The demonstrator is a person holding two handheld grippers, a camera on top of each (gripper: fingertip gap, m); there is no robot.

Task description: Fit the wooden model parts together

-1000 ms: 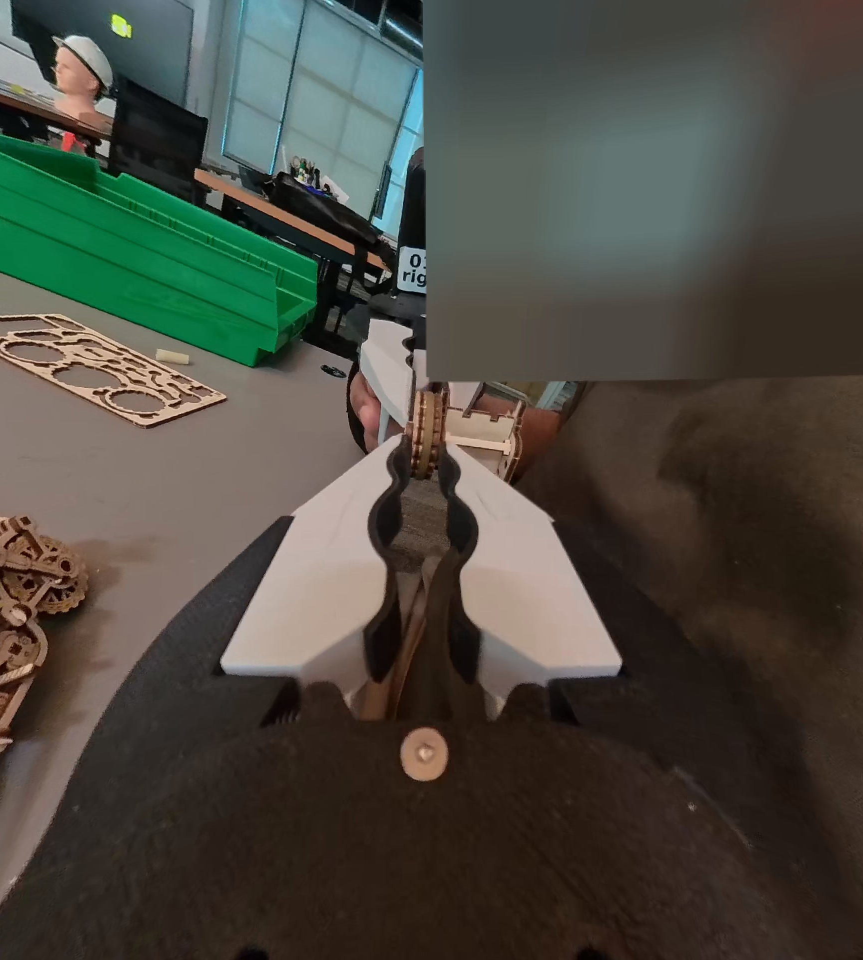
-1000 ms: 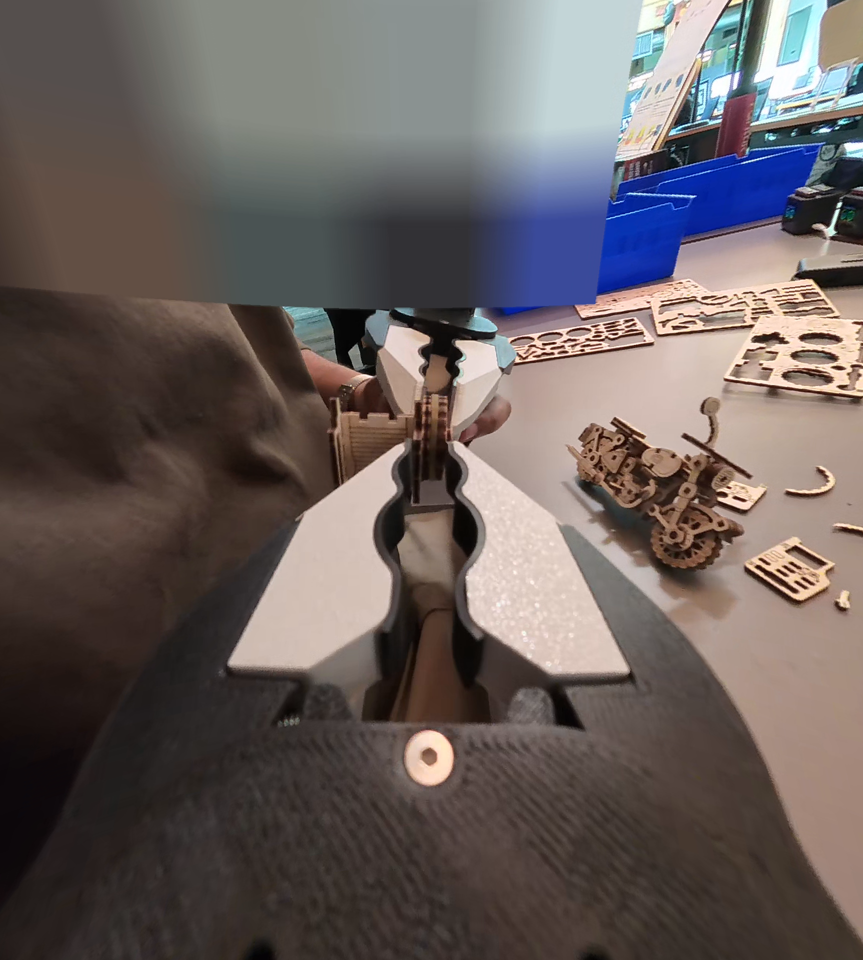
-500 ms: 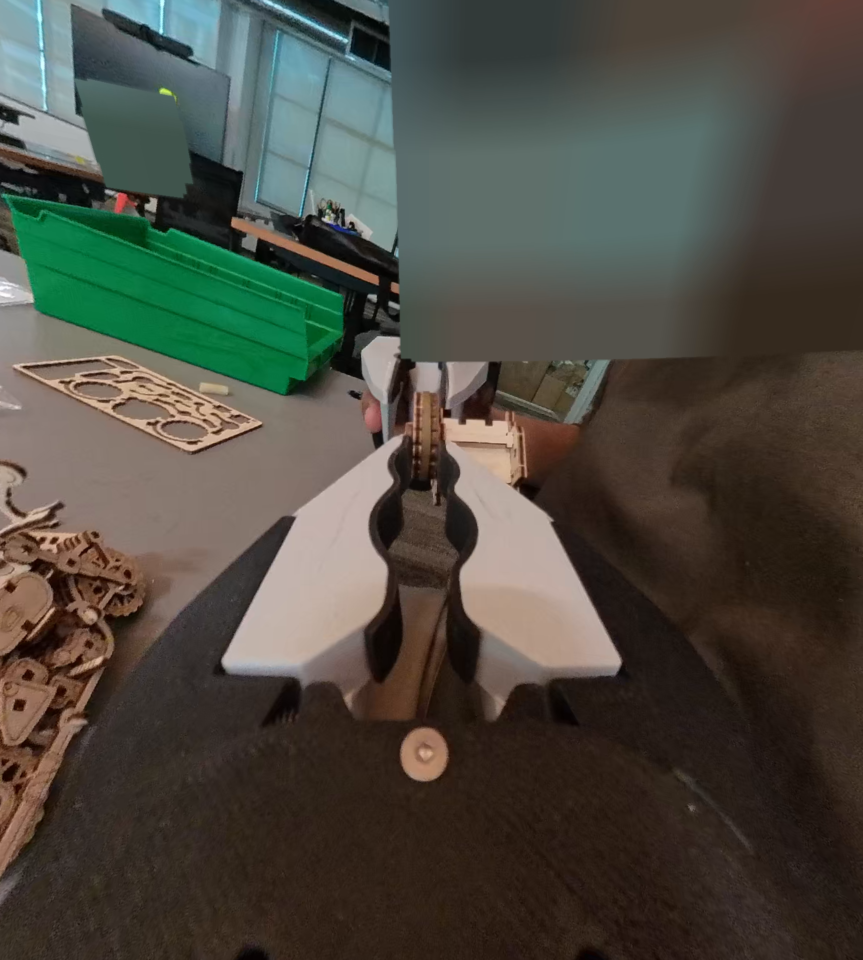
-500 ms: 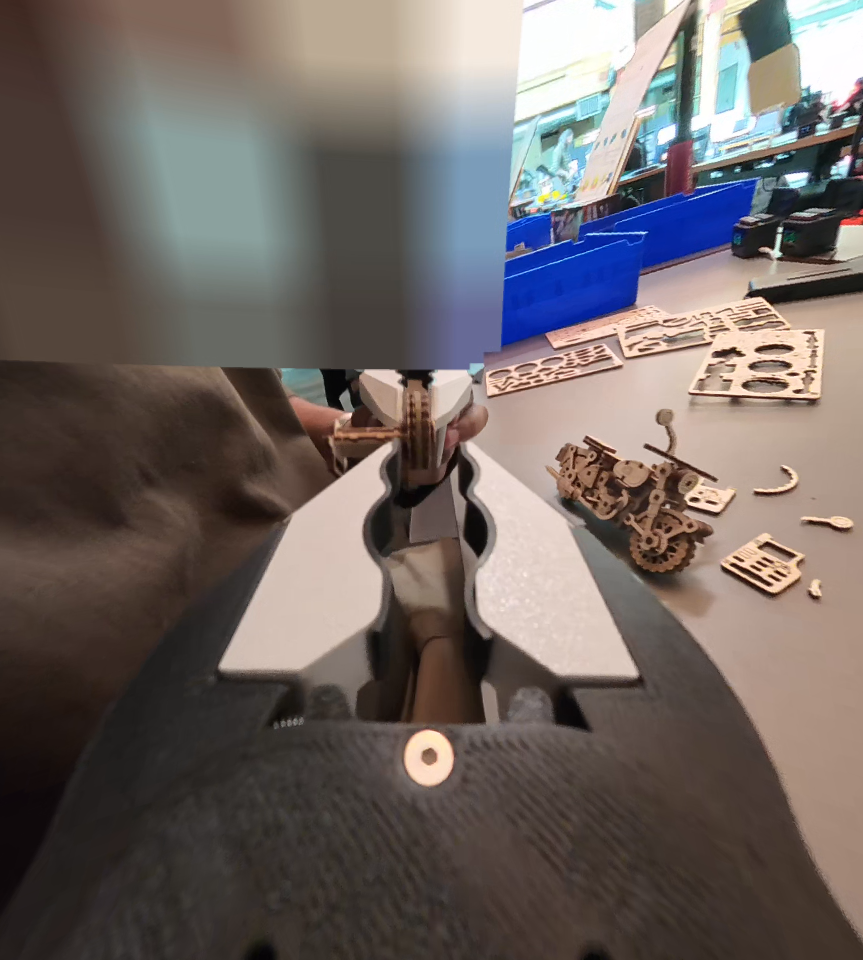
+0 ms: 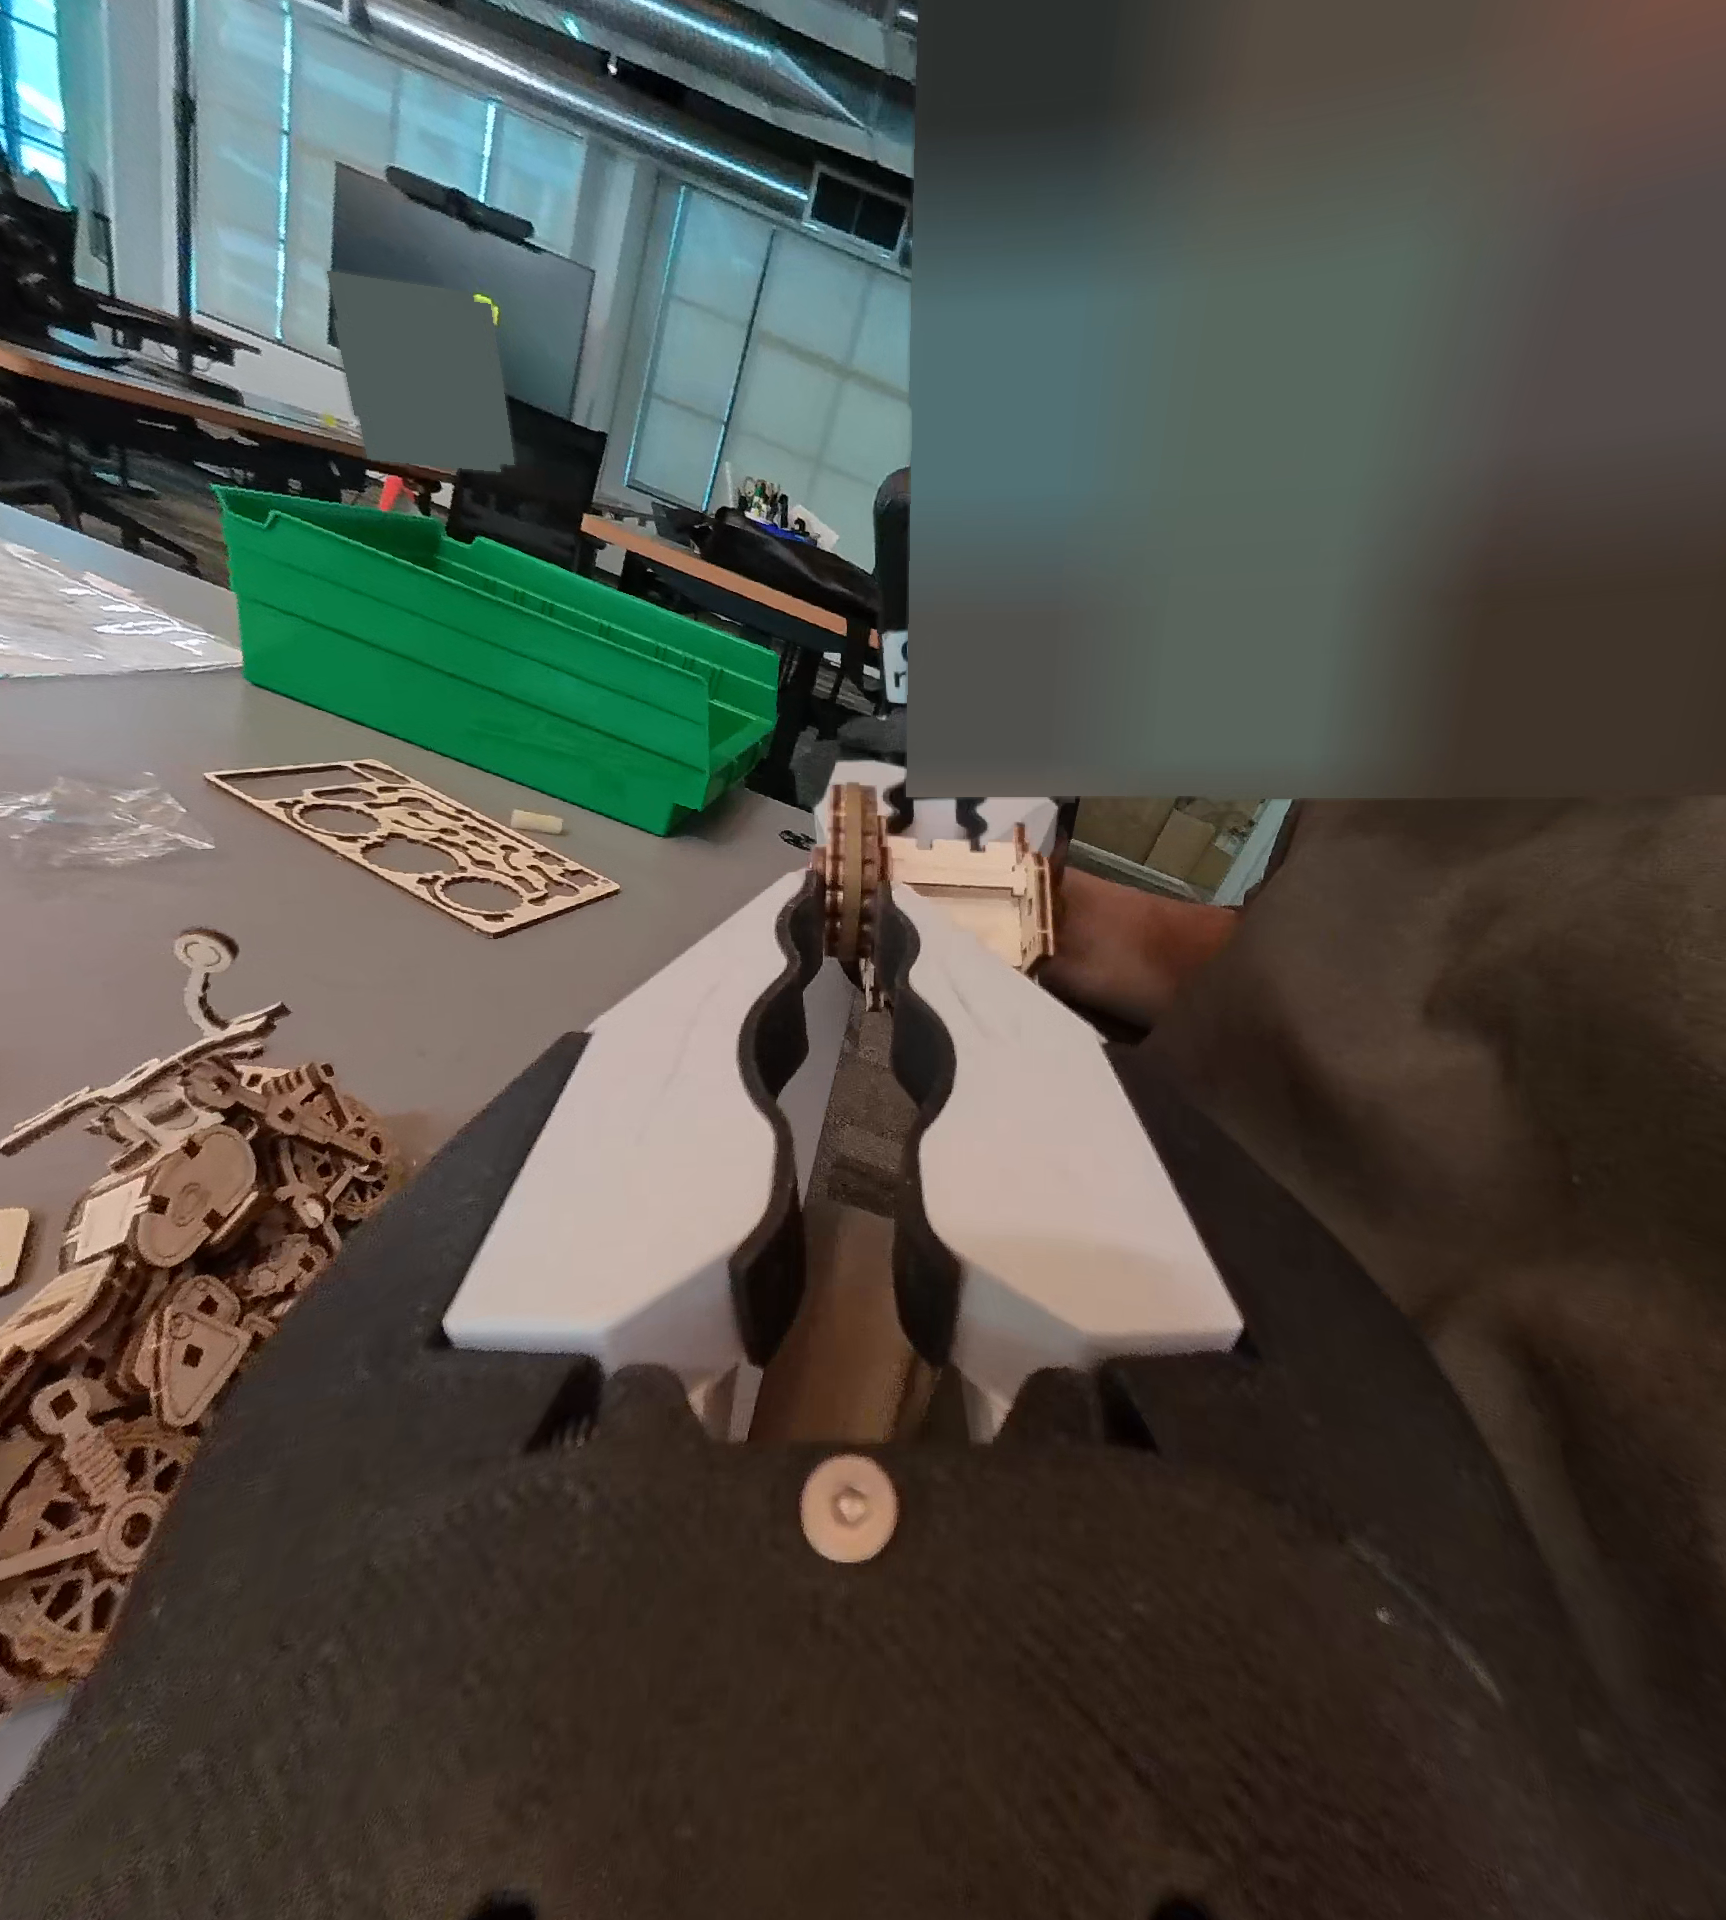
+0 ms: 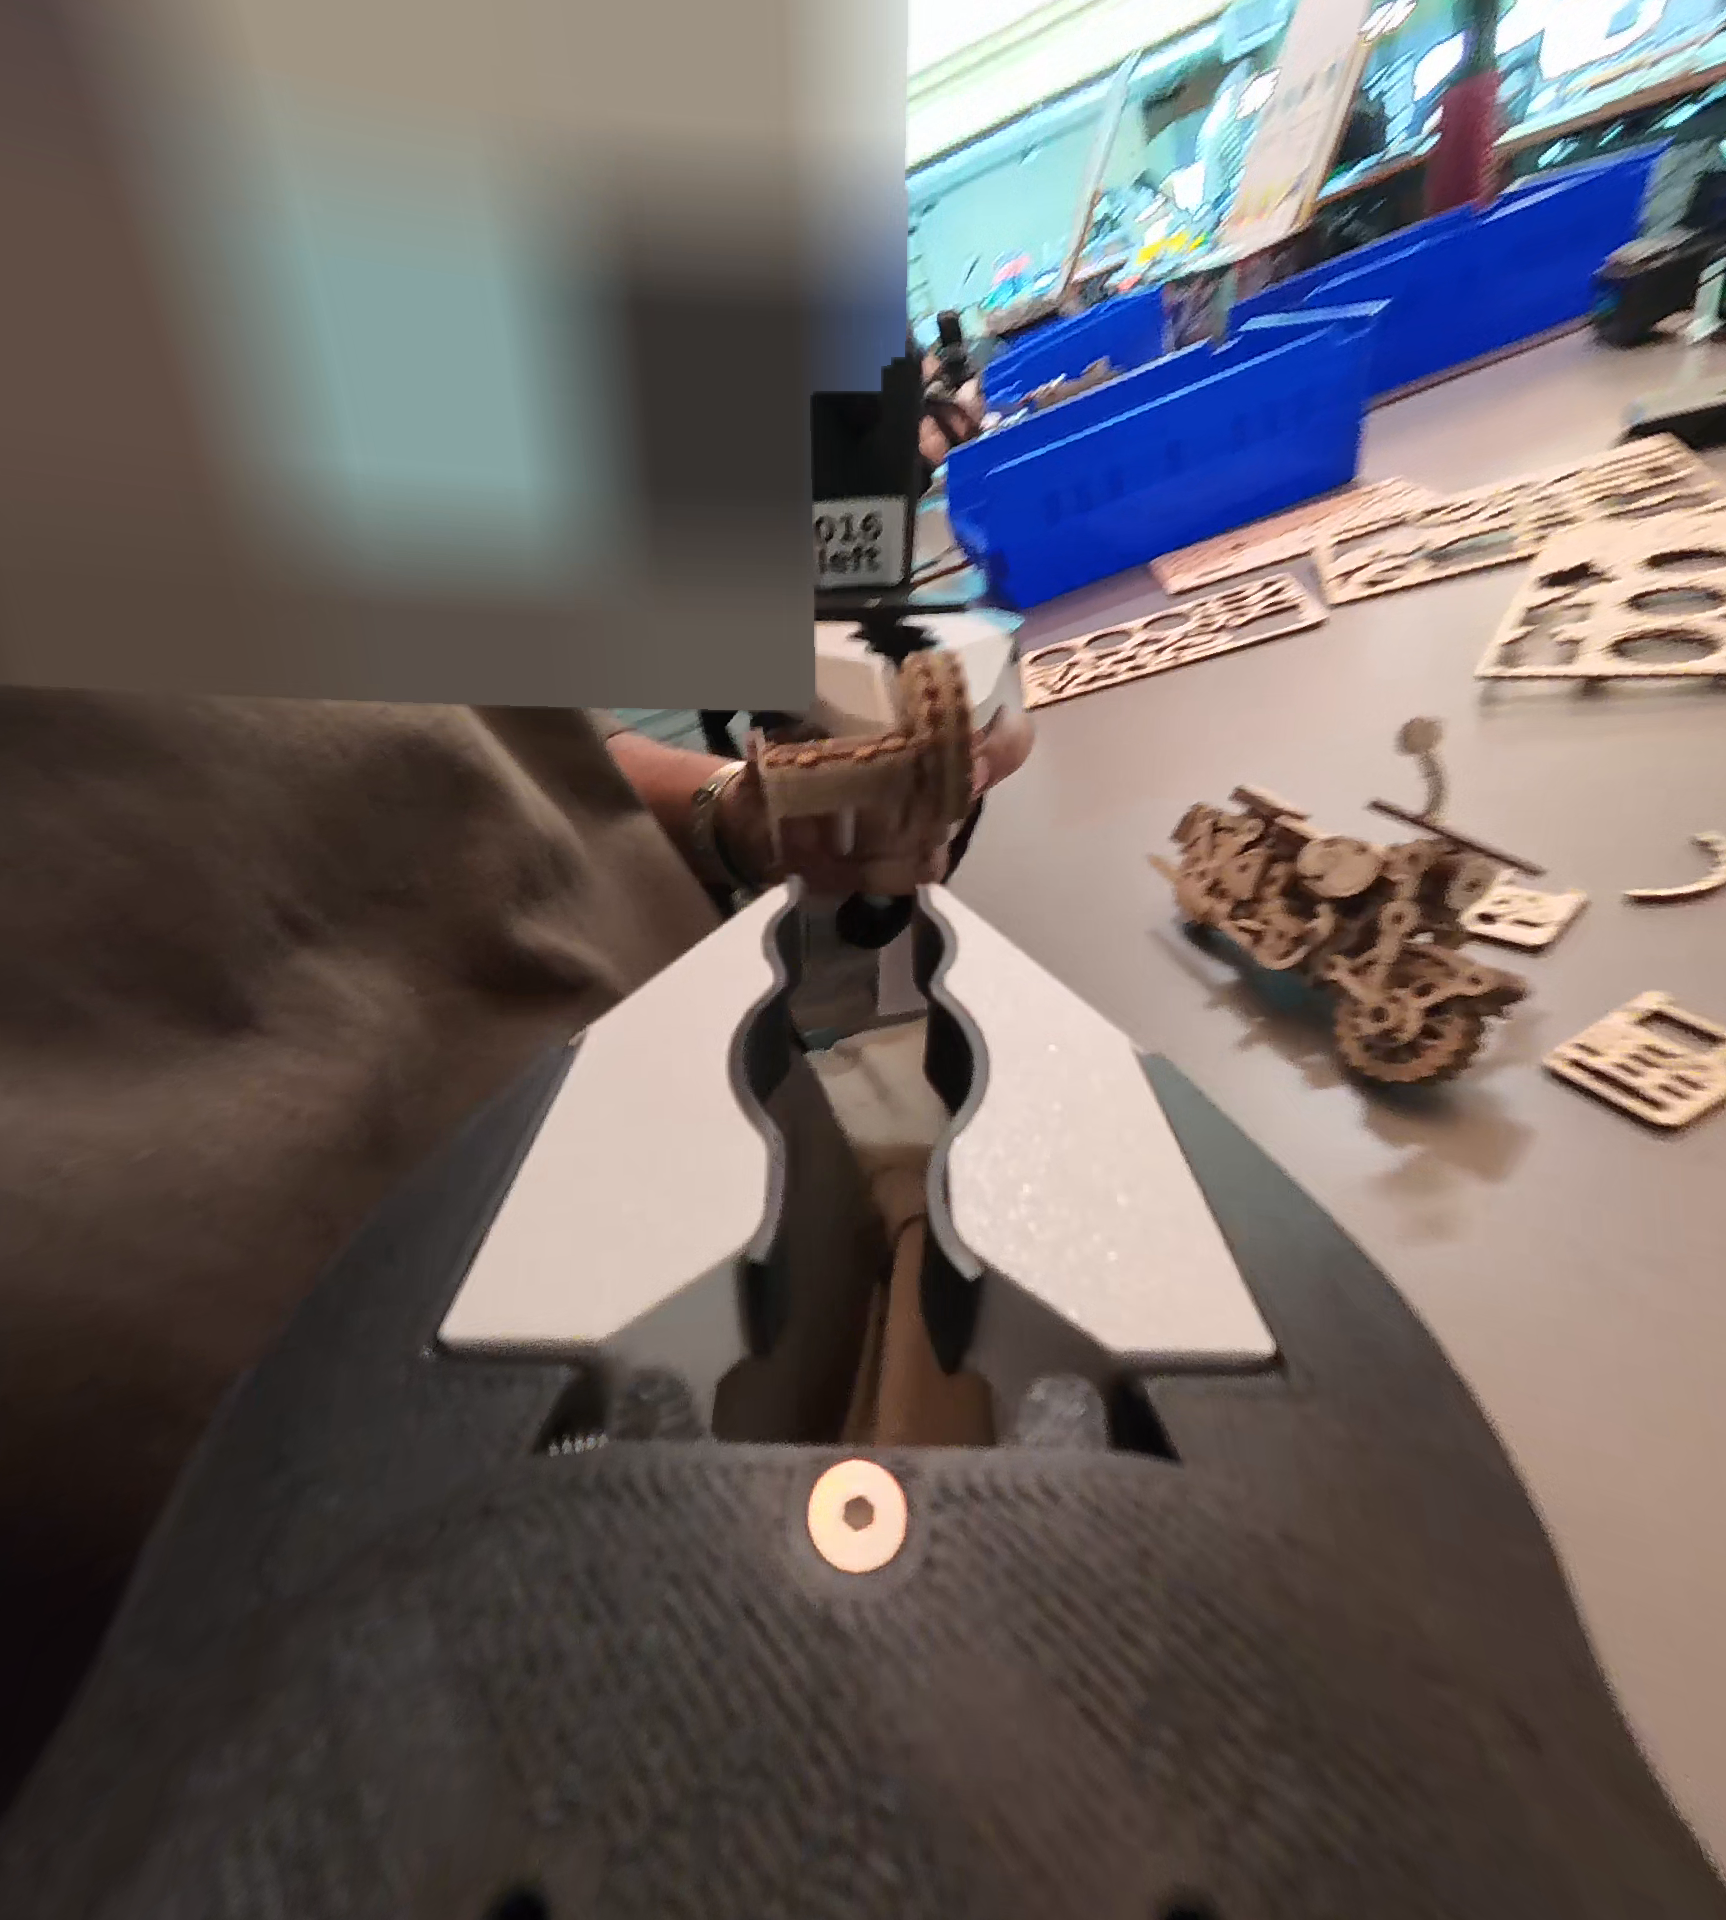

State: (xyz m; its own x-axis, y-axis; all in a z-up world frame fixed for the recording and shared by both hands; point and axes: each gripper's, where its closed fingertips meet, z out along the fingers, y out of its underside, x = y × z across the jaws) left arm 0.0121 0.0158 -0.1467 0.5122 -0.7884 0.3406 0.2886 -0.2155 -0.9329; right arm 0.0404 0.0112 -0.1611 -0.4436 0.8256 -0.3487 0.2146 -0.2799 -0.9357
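A toothed wooden wheel [image 5: 846,878], edge-on and layered, is clamped between the left gripper [image 5: 851,914] tips. A pale slotted box part [image 5: 984,894] adjoins it beyond. The right gripper [image 6: 854,914] stands parted, nothing held, just below the assembly.

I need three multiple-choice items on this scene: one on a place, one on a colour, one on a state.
1. The wooden motorcycle is: A on the table; B in a bin; C in a claw.
2. The bin in the left wrist view is: A red; B green; C yellow.
3. The left claw is: A wide open; B shut on the gear wheel; C out of view.
Key: A, it stands on the grey top; B, its walls are green; B, the tips pinch the wheel.
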